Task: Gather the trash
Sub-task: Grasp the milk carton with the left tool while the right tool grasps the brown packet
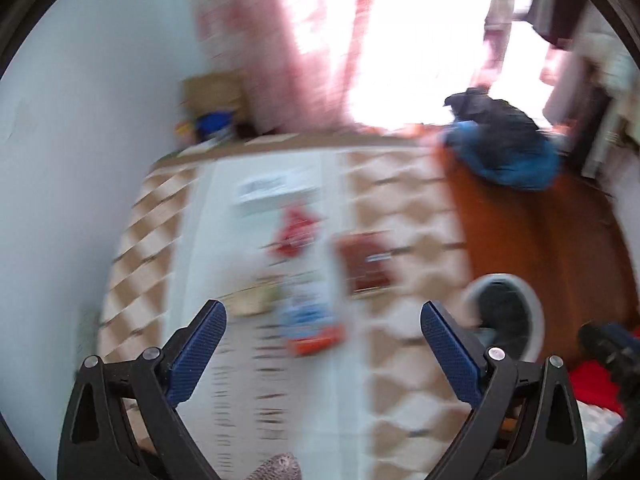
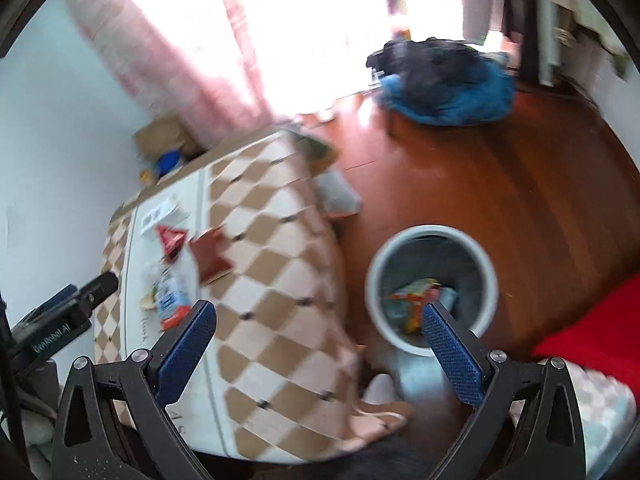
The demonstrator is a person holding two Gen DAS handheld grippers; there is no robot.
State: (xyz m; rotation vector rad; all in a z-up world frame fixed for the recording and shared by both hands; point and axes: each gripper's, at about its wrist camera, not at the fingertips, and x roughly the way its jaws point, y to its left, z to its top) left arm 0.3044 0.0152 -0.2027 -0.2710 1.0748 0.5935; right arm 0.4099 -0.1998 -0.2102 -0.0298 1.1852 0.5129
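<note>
Both my tools are spread wide, holding nothing: left tool (image 1: 322, 338) above the wrappers (image 1: 310, 316) on the checkered desk (image 1: 400, 208), right tool (image 2: 318, 334) near the white bin (image 2: 490, 280), which has some trash (image 2: 414, 294) inside.

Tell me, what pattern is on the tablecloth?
Tan and cream diamonds on the tablecloth, clearest in the right wrist view.

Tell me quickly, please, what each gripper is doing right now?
Left gripper: jaws open, holding nothing.
Right gripper: jaws open, holding nothing.
</note>
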